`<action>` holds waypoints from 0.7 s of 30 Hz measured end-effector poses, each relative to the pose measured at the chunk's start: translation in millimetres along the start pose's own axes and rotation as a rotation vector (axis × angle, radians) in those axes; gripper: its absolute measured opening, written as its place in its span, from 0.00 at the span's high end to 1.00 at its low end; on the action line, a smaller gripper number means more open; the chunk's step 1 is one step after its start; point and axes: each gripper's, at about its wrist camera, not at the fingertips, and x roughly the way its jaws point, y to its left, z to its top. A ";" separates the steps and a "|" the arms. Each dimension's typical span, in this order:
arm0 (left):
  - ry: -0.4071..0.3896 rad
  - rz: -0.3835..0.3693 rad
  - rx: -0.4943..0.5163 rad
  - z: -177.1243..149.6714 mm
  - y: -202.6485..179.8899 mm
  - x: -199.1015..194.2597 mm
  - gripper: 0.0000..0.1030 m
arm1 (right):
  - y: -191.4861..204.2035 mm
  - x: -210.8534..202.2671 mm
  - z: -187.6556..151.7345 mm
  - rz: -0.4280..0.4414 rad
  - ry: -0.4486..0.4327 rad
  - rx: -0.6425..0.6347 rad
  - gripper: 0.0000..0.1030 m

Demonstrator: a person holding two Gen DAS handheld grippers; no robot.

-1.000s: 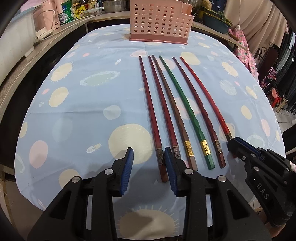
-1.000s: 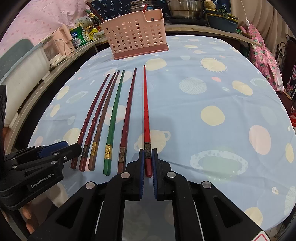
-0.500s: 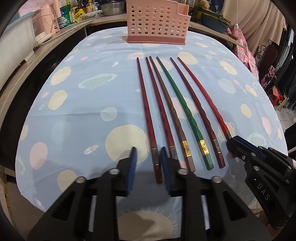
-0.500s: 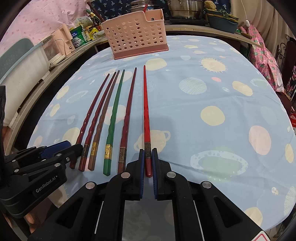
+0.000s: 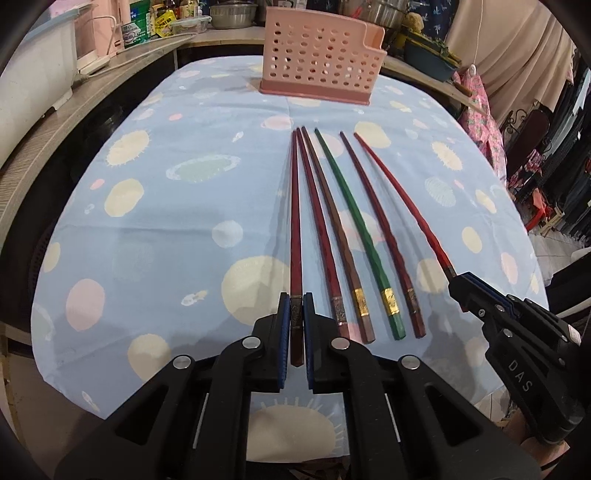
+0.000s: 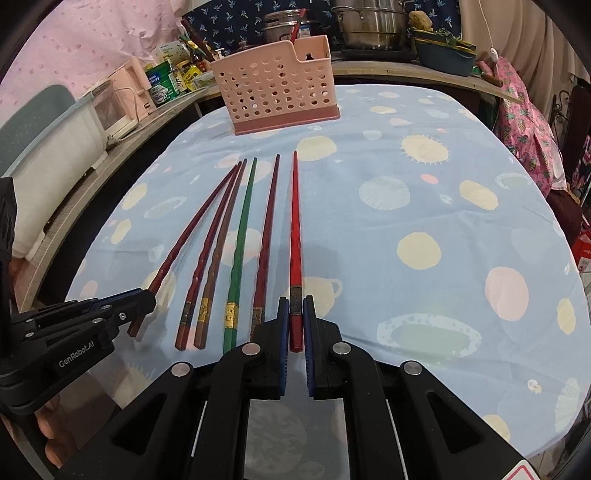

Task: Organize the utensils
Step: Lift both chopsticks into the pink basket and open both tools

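Several long chopsticks lie side by side on the blue tablecloth (image 5: 166, 229), tips toward a pink perforated utensil basket (image 5: 319, 61) at the far end. My left gripper (image 5: 295, 306) is shut on the thick end of the leftmost dark red chopstick (image 5: 295, 236). My right gripper (image 6: 295, 308) is shut on the thick end of the rightmost bright red chopstick (image 6: 295, 229). Between them lie a dark red, a brown, a green chopstick (image 5: 354, 229) and another dark red one. The basket (image 6: 275, 90) also shows in the right wrist view.
A wooden counter (image 5: 122, 70) curves around the table's left and far side, with a white appliance (image 6: 55, 155), jars, cans and steel pots (image 6: 369, 26). Pink floral cloth (image 6: 524, 122) hangs at the right edge.
My left gripper has moved left over the leftmost dark red chopstick and shut on its thick end. The right gripper has stayed shut on the bright red chopstick.
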 end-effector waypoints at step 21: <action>-0.250 0.000 -0.024 111.9 4.1 -80.3 0.93 | -3.6 -67.2 117.2 0.029 -0.233 -0.009 0.93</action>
